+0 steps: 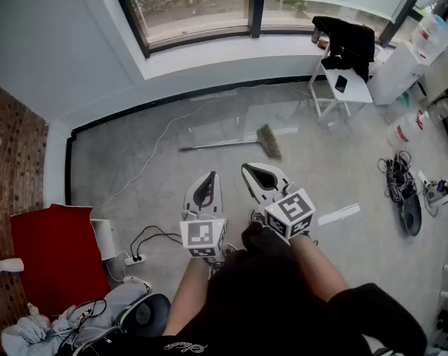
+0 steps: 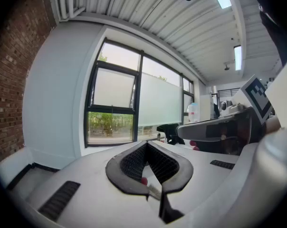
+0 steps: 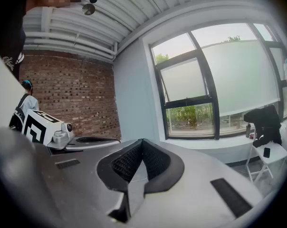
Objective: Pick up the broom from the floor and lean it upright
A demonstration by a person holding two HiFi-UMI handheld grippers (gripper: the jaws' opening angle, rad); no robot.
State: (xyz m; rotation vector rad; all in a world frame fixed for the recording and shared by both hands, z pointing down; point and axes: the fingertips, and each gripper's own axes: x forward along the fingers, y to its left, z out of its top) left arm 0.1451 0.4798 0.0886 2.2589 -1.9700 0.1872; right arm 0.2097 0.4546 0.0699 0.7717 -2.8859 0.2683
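Observation:
The broom (image 1: pixel 235 143) lies flat on the grey floor ahead of me, its bristle head (image 1: pixel 269 141) to the right and its thin handle running left. Both grippers hover side by side nearer to me than the broom, apart from it and pointing toward it. The left gripper (image 1: pixel 208 179) is shut and holds nothing; in the left gripper view its black pads (image 2: pixel 134 163) meet. The right gripper (image 1: pixel 255 172) is shut and empty as well, its pads (image 3: pixel 129 163) closed together in the right gripper view. The broom appears in neither gripper view, only the window wall.
A white folding table (image 1: pixel 351 87) with a black jacket stands at the back right, water jugs (image 1: pixel 406 130) beside it. Cables and a device (image 1: pixel 403 188) lie at the right. A power strip (image 1: pixel 133 259) and a red panel (image 1: pixel 57 251) are at the left. A white strip (image 1: pixel 339 213) lies on the floor.

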